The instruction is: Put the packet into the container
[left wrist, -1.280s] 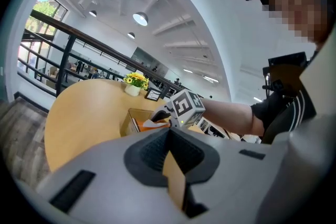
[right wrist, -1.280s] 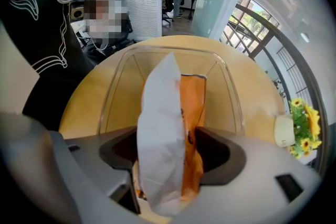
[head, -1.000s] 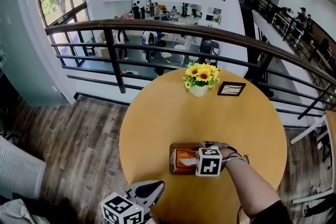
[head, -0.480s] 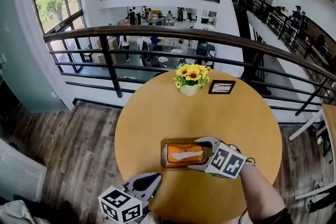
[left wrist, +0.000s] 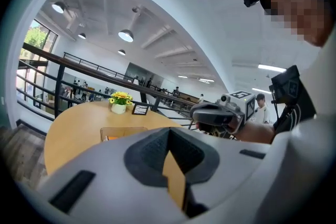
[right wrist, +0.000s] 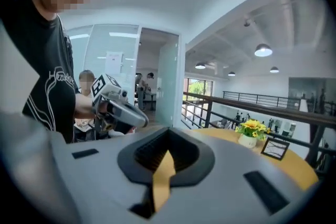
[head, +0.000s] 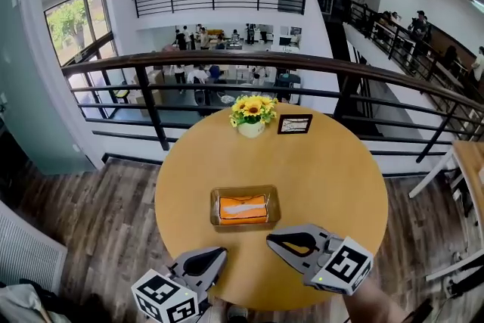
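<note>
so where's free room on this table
Bare round wooden table left and right of the wooden container holding the orange packet, and between it and the white sunflower pot. Crowded: far edge by the black frame, near edge by the left gripper and right gripper.

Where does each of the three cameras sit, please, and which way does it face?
Head view: on the person's head, facing steeply down at the table and the packet in the container; left gripper and right gripper show.
Left gripper view: on the left gripper, facing across the table over shut jaws; the person's right forearm and sleeve show.
Right gripper view: on the right gripper, facing the railing over shut jaws; the person's torso and left forearm show.
Both gripper views share the sunflowers.
</note>
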{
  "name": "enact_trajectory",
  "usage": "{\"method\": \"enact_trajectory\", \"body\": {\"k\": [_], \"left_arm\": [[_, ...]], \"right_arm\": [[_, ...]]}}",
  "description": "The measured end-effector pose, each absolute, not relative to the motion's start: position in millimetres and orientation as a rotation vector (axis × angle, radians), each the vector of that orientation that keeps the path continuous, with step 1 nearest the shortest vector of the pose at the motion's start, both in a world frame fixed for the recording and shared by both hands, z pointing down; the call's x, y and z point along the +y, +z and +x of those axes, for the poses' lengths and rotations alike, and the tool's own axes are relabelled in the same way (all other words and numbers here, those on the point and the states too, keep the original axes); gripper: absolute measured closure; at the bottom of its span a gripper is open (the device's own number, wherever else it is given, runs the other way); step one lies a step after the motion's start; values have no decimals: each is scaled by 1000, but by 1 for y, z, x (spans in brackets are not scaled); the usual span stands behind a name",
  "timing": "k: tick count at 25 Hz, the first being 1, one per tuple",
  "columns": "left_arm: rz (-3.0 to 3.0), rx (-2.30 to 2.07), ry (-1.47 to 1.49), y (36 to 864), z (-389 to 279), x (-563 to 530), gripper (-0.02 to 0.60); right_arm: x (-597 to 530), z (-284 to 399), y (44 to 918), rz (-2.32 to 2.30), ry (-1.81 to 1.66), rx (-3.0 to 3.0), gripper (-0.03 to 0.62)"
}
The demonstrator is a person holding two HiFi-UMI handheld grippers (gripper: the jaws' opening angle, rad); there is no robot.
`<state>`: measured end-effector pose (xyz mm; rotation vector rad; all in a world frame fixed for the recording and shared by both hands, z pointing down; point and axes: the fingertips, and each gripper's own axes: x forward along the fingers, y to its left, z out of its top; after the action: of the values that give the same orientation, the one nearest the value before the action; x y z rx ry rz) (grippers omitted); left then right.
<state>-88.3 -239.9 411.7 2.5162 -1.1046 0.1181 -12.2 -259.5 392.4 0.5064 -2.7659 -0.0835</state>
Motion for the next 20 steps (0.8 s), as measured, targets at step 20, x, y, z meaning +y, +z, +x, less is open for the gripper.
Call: {"method": "enact_trajectory", "body": {"k": [20], "left_arm": [[2635, -1117, 73, 376, 15, -94, 577]], "right_arm": [[-103, 92, 392, 698, 331, -3004, 589]]}}
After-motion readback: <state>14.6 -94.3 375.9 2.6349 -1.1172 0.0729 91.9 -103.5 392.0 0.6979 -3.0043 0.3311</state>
